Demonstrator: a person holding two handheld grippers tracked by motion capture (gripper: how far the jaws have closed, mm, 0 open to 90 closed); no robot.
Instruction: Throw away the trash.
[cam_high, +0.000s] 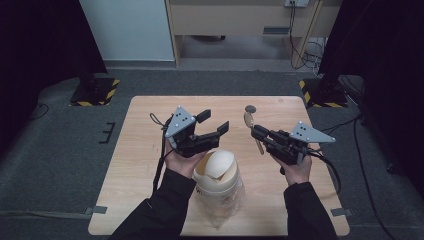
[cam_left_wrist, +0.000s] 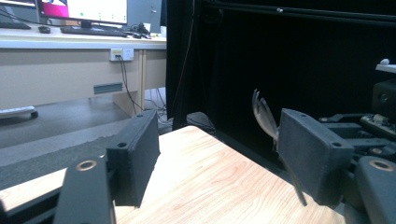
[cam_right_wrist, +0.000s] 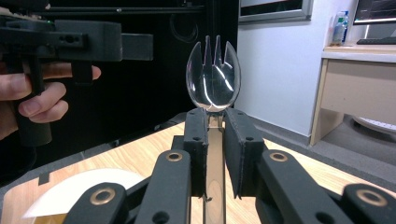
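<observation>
Over the middle of the wooden table (cam_high: 145, 150), the left gripper (cam_high: 214, 121) is held level with its jaws spread and nothing between them, while the right gripper (cam_high: 256, 131) pinches a clear plastic spork (cam_right_wrist: 213, 77) upright by its handle, and a lidded clear jar (cam_high: 219, 186) at the near edge is partly hidden by the left hand (cam_high: 181, 162).

The high view looks forward and down from above the person's side, well above the wooden table (cam_high: 150, 165), taking in both grippers. The left gripper view sits just behind the left gripper (cam_left_wrist: 219, 163) and faces level along its jaws, across the table toward the right gripper (cam_left_wrist: 373, 126). The right gripper view sits close behind the right gripper (cam_right_wrist: 215, 140), facing along it past the clear spork (cam_right_wrist: 213, 79) toward the left gripper (cam_right_wrist: 70, 42). All three share the tabletop and the spork.
</observation>
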